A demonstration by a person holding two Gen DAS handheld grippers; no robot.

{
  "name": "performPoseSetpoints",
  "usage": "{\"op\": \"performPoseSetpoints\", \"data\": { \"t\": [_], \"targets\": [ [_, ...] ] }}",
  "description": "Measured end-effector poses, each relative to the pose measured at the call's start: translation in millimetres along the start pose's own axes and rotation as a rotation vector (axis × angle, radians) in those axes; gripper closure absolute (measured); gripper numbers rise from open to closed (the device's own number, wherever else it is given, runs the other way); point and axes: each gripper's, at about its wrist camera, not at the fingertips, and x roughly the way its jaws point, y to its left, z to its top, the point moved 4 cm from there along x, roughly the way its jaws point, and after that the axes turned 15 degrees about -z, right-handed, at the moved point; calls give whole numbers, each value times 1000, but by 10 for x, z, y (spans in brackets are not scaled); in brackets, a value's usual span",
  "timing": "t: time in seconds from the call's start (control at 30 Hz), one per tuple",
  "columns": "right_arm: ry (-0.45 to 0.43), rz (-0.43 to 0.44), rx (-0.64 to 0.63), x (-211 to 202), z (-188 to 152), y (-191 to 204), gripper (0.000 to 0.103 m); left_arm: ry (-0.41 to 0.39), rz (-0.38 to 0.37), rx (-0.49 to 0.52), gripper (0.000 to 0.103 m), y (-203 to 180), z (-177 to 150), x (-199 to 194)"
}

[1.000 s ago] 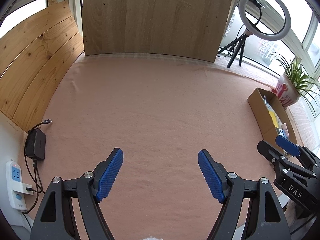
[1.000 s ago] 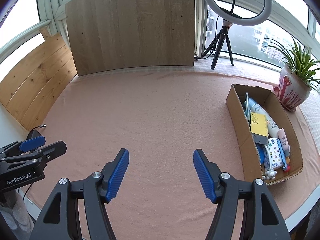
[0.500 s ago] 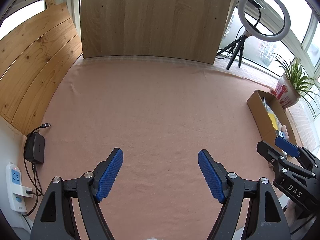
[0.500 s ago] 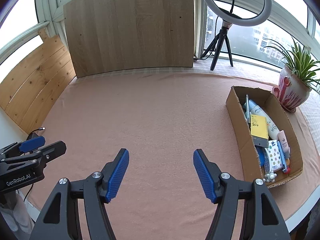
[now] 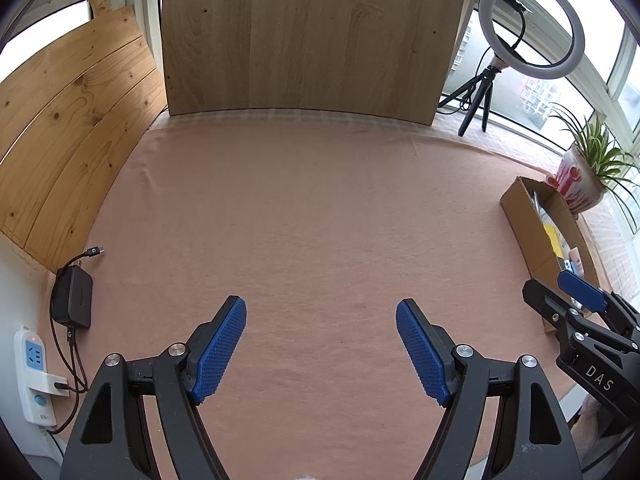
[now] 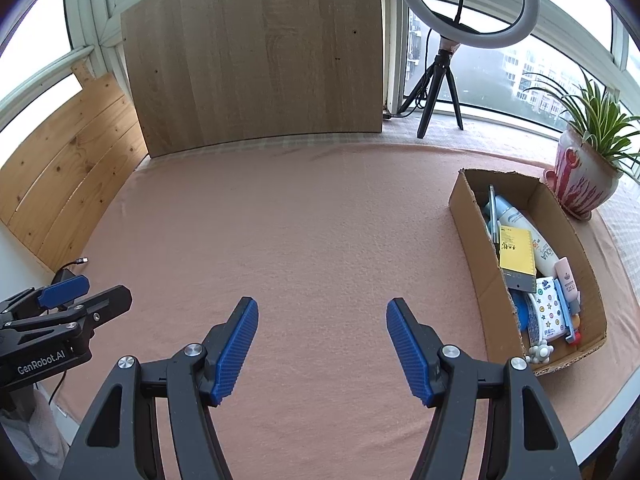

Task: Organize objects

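A cardboard box (image 6: 476, 264) stands at the right side of the pink-covered table (image 6: 304, 232). It holds a yellow booklet (image 6: 516, 254), a white tube (image 6: 538, 240), a pink tube (image 6: 568, 282), a star-patterned pack (image 6: 546, 314) and other small items. The box also shows in the left wrist view (image 5: 528, 224). My left gripper (image 5: 320, 308) is open and empty above the near table. My right gripper (image 6: 320, 306) is open and empty, left of the box. Each gripper shows in the other's view: the right one (image 5: 560, 296) and the left one (image 6: 92, 294).
A wooden board (image 5: 308, 36) stands at the back and a plank wall (image 5: 68, 140) at the left. A ring light on a tripod (image 6: 460, 8) and a potted plant (image 6: 584, 160) stand at the back right. A black charger (image 5: 72, 296) and power strip (image 5: 34, 372) lie at the left edge.
Both views have drifted slightly, as if both grippers pulled back and rose a little. Both grippers stay open and empty. Nothing on the table has moved.
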Motion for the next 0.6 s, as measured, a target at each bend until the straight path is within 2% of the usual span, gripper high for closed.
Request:
{"op": "performPoseSetpoints", "data": {
  "t": [0.6],
  "targets": [
    [1, -1, 0, 5, 21, -11, 40, -9, 28, 6, 23, 67, 22, -66]
  ]
}}
